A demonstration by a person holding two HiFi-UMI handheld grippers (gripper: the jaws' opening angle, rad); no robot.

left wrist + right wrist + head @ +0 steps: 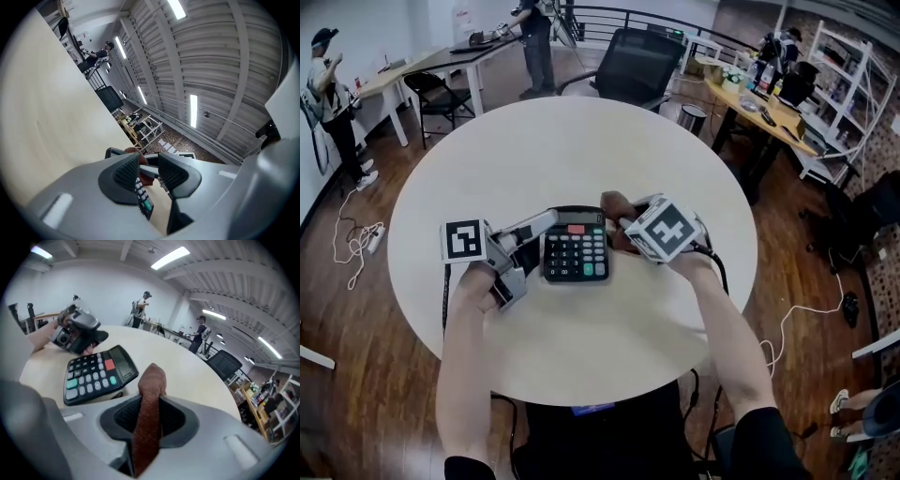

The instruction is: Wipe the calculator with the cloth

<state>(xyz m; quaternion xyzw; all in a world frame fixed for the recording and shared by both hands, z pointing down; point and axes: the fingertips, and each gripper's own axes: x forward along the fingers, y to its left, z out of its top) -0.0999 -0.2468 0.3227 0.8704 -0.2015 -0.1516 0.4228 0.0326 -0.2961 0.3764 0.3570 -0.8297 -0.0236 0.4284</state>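
Note:
A black calculator (575,248) with grey keys lies near the front of the round white table (581,141). My left gripper (546,222) comes in level from the left, shut on the calculator's left edge. In the left gripper view its keypad (143,199) runs between the pads of the left gripper (149,172). My right gripper (626,230) is at the calculator's right side, shut on a brown cloth (615,208). In the right gripper view the cloth (150,399) stands up as a folded strip out of the right gripper (149,416), just short of the calculator (96,373).
A black office chair (633,61) stands behind the table. Desks with people are at the back left (441,61) and a cluttered desk at the back right (759,108). White cables (356,244) lie on the wooden floor to the left.

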